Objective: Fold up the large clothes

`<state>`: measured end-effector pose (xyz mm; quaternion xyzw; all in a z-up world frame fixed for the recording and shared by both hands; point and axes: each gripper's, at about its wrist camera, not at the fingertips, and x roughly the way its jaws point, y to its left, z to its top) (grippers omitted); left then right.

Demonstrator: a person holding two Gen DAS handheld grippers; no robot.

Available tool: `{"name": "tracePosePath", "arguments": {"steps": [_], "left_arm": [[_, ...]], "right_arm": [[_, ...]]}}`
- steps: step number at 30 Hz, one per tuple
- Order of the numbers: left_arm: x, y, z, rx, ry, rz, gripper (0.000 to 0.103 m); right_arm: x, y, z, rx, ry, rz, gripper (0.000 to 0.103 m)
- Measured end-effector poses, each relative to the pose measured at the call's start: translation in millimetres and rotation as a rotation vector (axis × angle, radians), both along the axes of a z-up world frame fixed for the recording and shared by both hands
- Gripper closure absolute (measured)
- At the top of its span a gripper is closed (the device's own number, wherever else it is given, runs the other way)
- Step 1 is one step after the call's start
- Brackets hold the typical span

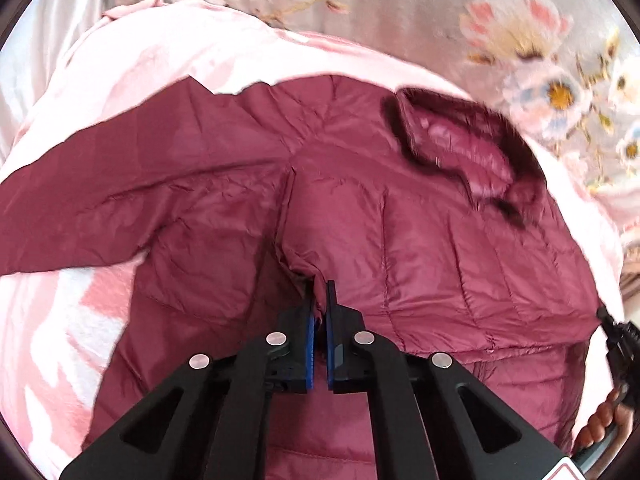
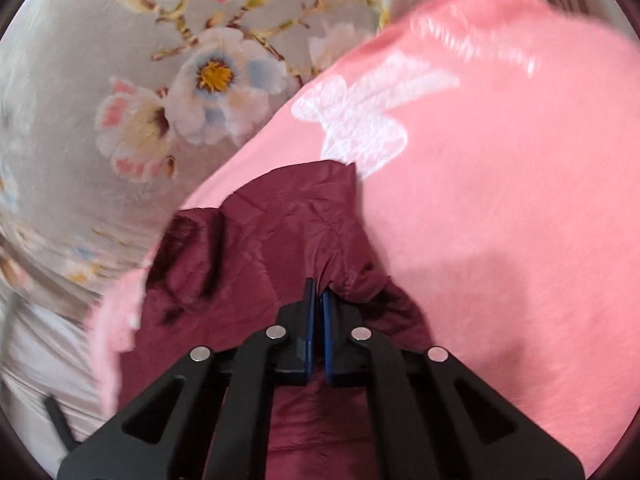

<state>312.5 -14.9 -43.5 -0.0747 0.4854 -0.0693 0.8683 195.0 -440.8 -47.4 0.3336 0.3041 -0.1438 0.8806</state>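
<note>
Left gripper (image 1: pixel 320 300): jaws clenched, a pinch of the jacket (image 1: pixel 400 232) caught between the blue pads (image 1: pixel 309 344) at a seam near the armpit. Right gripper (image 2: pixel 318 300): jaws likewise clamped, gripping a puckered fold of the same dark red fabric. The jacket lies spread on a pink blanket (image 1: pixel 140 60), quilted body in the middle of the left view, one sleeve (image 1: pixel 100 200) stretched out to the left, dark-trimmed collar (image 1: pixel 460 148) toward the upper right. Under the blanket, a grey flowered sheet (image 2: pixel 120 80). The left view catches a hand (image 1: pixel 604 424) on a black handle at its right edge, cut off. Jacket hem hidden behind the gripper bodies. Right view blurred; which part of the jacket is gripped there is unclear.
</note>
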Motion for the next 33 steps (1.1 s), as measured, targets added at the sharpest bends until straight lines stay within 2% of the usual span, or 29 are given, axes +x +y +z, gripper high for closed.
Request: {"name": "tracePosePath", "arguments": {"steps": [3,5,9,12,14,16,17,20,26,29,33], "left_arm": [[-4.3,-7.0,-22.5,0.063,0.009,-0.007,0.1],[-6.5,-9.0,-26.2,0.084,-0.015,-0.009,0.1],[-10.1,-13.8,-28.2,0.138,-0.055,-0.009,0.099],[-14.6,-16.2,-29.7,0.171,-0.092,-0.007,0.097],[-18.3,-17.5,-30.6,0.184,-0.114,-0.004,0.096],[-20.7,-19.4,-31.3,0.198,-0.129,-0.003,0.096],[-21.1,-20.1,-31.4,0.202,-0.134,-0.001,0.096],[-22.0,-18.0,-31.6,0.19,-0.141,0.003,0.095],[-22.9,-17.7,-33.3,0.18,-0.154,0.004,0.095],[-22.7,-17.1,-33.8,0.177,-0.157,0.003,0.095],[-22.5,-15.2,-33.8,0.158,-0.157,0.005,0.094]], "right_arm": [[13.3,7.3,-24.4,-0.072,0.136,0.02,0.101],[15.5,10.4,-29.7,-0.099,0.156,0.033,0.101],[5.1,19.7,-13.4,-0.172,0.183,0.002,0.094],[-15.7,42.1,8.0,-0.285,0.167,-0.042,0.094],[-17.1,69.9,20.4,-0.318,0.127,0.025,0.094],[-4.0,107.0,23.4,-0.329,0.11,0.159,0.094],[4.6,126.4,21.0,-0.331,0.105,0.232,0.094],[27.8,168.8,6.1,-0.335,0.123,0.356,0.094],[50.9,193.9,-30.7,-0.326,0.192,0.413,0.094],[47.7,193.9,-38.6,-0.337,0.169,0.406,0.095],[43.2,208.8,-42.0,-0.426,0.166,0.398,0.095]]}}
